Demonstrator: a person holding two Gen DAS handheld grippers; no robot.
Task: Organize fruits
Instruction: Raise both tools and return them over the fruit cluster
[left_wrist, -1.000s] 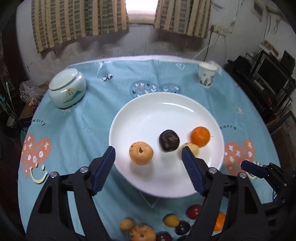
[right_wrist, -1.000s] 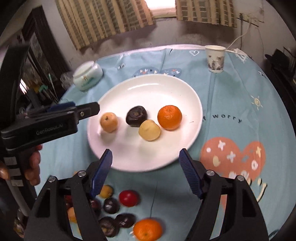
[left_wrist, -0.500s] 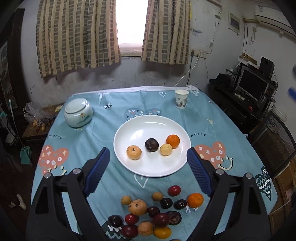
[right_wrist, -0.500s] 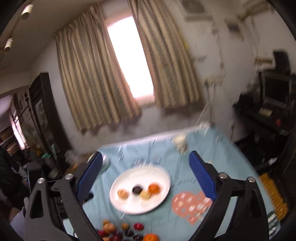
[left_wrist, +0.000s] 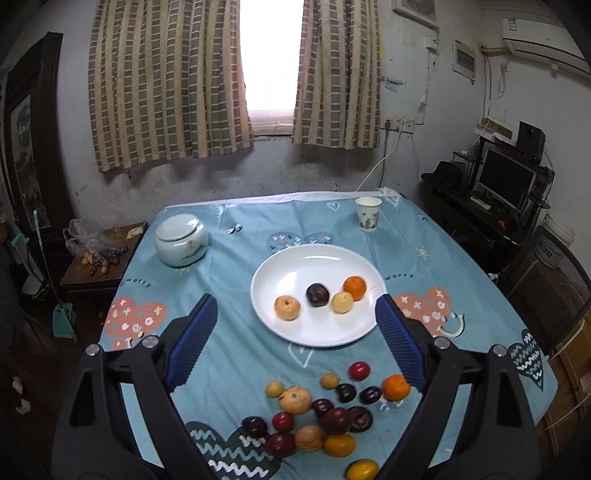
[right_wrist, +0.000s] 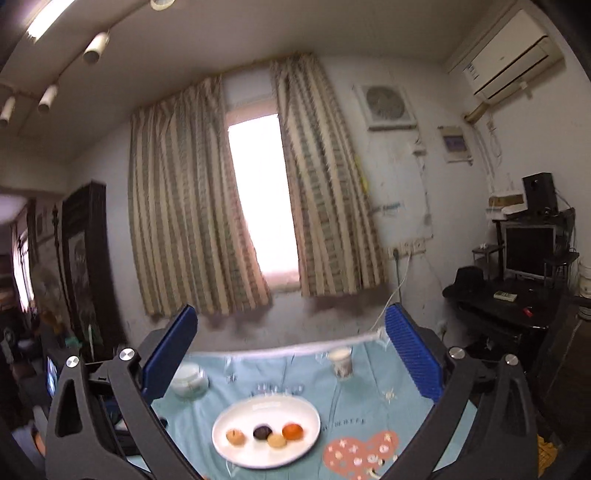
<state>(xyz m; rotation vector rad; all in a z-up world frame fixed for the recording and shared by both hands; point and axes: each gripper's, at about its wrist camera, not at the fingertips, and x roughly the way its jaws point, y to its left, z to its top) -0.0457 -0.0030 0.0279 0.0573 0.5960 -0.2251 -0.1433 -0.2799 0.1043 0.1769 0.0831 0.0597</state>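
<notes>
fruit: small round mixed pile (left_wrist: 321, 417) loose on blue table, four on white plate (left_wrist: 317, 334) | handling: light, rolly, probably bruisable, pinch across middle | left claw (left_wrist: 295, 339) and right claw (right_wrist: 291, 354): both spread, empty

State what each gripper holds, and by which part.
Nothing is held: the left gripper and right gripper both have open, empty fingers.

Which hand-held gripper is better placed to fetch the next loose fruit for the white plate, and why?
Probably the left hand-held gripper: open and empty, it looks down on the loose fruit pile. The right hand-held gripper faces the striped curtains.
</notes>
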